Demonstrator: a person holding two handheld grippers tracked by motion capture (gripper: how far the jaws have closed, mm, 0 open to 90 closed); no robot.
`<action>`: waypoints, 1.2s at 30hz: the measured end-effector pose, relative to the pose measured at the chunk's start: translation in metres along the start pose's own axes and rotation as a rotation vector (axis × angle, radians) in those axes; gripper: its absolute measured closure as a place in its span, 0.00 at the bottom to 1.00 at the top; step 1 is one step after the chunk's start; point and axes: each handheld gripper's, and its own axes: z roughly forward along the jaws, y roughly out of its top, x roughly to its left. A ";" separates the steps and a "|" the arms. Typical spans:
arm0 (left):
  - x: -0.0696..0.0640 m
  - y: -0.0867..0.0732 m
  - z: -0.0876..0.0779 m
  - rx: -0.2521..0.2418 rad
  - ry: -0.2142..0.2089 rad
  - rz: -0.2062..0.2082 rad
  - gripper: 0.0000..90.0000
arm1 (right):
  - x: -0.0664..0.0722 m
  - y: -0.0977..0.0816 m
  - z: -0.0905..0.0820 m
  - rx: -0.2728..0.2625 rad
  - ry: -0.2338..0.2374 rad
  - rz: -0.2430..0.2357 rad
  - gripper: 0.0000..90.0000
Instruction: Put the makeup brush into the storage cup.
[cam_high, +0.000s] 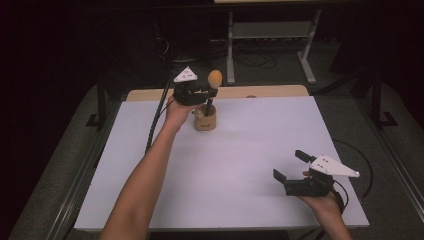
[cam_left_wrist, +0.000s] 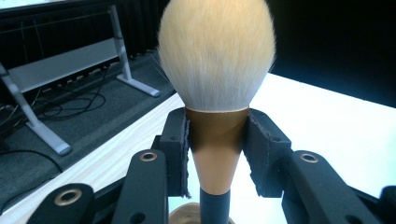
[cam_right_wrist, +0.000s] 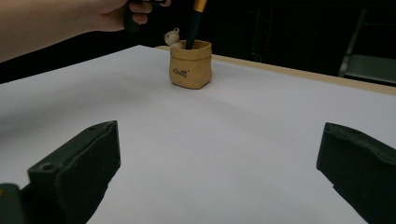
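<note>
Left forearm (cam_high: 140, 180) enters from the lower left of the high view and runs up toward the upper centre. Left gripper (cam_high: 209, 91) sits there, above the far part of the white table (cam_high: 240, 165), its cable hanging down on the left.

Left gripper clamped on a makeup brush (cam_high: 213, 85). In the left gripper view the two black pads (cam_left_wrist: 179, 154) press both sides of the bronze ferrule, the pale bristle head (cam_left_wrist: 216, 51) above them at frame top, the dark handle dropping out at the bottom edge.

Brush stands upright, handle down inside a small tan pot (cam_high: 205, 120), upper centre of the high view. In the right gripper view the pot (cam_right_wrist: 190, 65) is at upper centre, dark lettering on its side, a small pale figure at its rim.

Right gripper (cam_high: 290, 167) at lower right of the high view, just above the table near its front edge, well apart from the pot. Jaws spread wide, nothing between them.
</note>
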 end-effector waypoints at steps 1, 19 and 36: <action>0.000 -0.001 0.000 0.003 0.000 0.001 0.69 | 0.000 0.000 0.000 0.000 0.000 -0.001 0.00; 0.005 -0.015 0.006 0.057 0.019 -0.050 0.49 | 0.000 0.000 0.000 -0.001 0.000 -0.001 0.00; 0.006 -0.015 -0.013 0.036 0.056 -0.065 0.16 | 0.002 0.000 0.001 0.005 0.000 -0.001 0.00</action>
